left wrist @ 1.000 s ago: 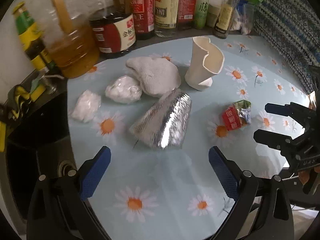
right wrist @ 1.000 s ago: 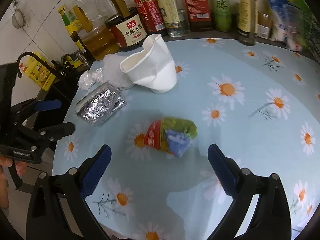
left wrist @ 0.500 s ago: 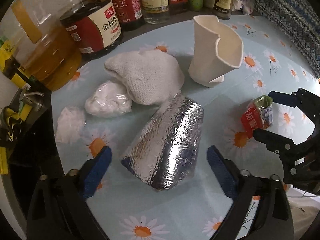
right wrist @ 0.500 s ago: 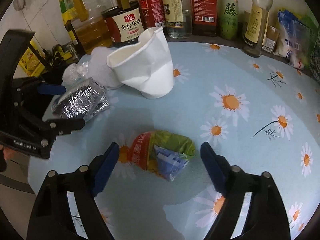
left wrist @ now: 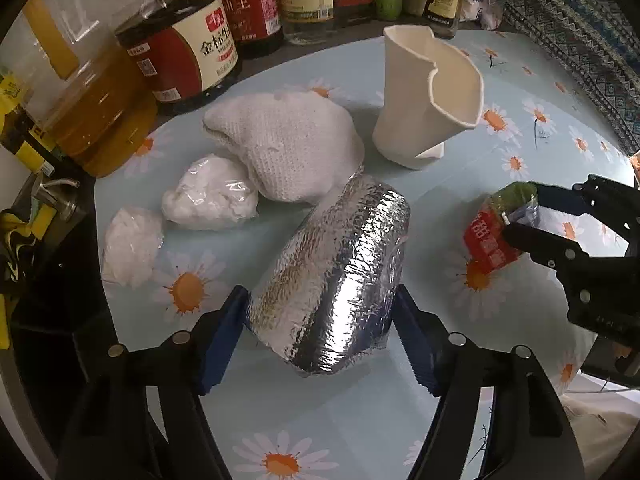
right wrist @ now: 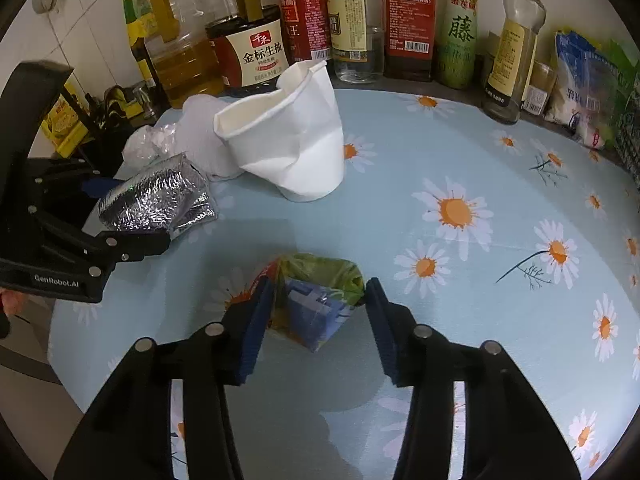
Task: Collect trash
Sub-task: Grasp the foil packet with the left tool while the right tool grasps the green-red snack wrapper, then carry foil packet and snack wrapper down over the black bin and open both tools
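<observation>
A silver foil wrapper (left wrist: 336,280) lies on the daisy-print table, and my left gripper (left wrist: 320,324) has a blue pad touching it on each side. It also shows in the right wrist view (right wrist: 156,200). A crumpled red, green and blue snack packet (right wrist: 316,300) sits between the pads of my right gripper (right wrist: 318,320), which press on it. The packet also shows in the left wrist view (left wrist: 492,236). A crushed white paper cup (left wrist: 428,96) stands behind. A white cloth wad (left wrist: 288,148) and two clear plastic wads (left wrist: 208,200) lie left.
Bottles of oil and sauce (left wrist: 180,52) line the table's back edge, also seen in the right wrist view (right wrist: 412,20). The table's left edge drops to a dark area (left wrist: 48,280). A patterned fabric (left wrist: 572,12) hangs at the back right.
Both grippers moved forward and narrowed. The left now flanks the foil wrapper with its pads touching; the right has closed onto the snack packet.
</observation>
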